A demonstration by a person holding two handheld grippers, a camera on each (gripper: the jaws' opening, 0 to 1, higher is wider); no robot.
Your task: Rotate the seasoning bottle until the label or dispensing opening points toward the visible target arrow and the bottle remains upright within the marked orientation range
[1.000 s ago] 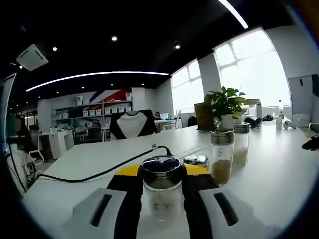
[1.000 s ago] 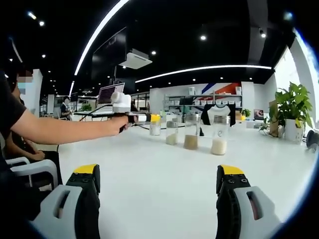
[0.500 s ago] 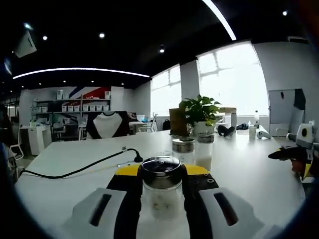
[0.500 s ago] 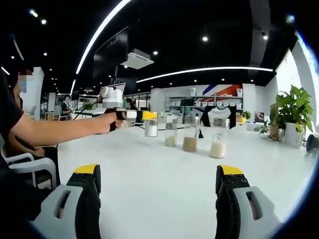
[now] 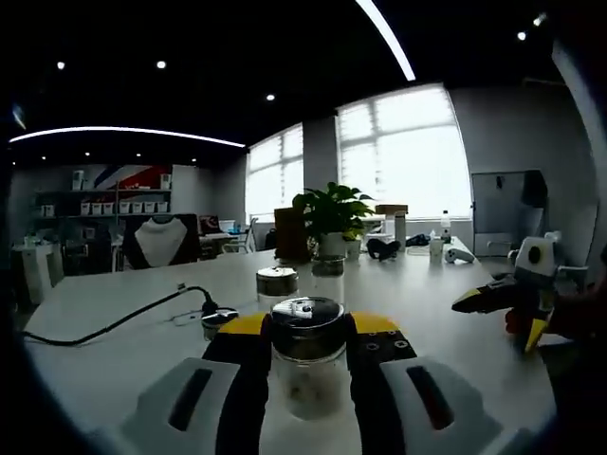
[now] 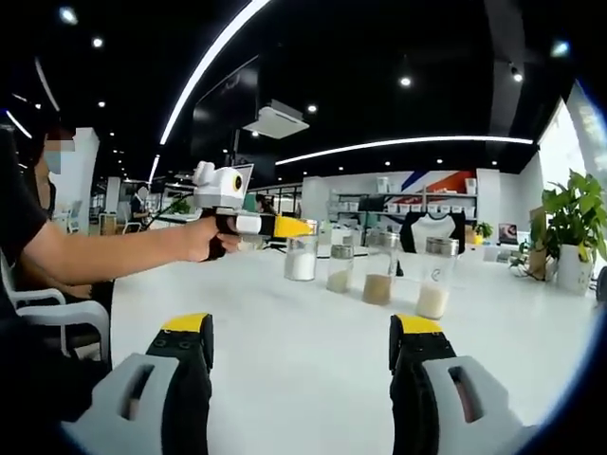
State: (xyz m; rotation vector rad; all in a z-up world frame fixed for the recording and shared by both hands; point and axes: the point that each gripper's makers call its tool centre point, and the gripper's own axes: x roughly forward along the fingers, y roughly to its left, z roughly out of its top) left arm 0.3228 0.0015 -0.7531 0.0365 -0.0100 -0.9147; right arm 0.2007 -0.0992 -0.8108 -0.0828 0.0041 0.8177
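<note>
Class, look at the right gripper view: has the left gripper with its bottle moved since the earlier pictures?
Yes. The left gripper has carried its bottle rightward, closer to the three standing bottles.

The left gripper (image 5: 305,365) clamps a glass seasoning bottle (image 5: 305,365) with a dark lid; two more jars (image 5: 277,283) stand beyond on the white table (image 5: 114,341).

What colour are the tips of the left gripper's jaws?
Yellow, clearest in the left gripper view, either side of the bottle.

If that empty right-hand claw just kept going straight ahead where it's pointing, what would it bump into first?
Probably the row of seasoning bottles standing ahead on the white table. The right gripper is open, with bare tabletop before them. Depth is hard to judge.
</note>
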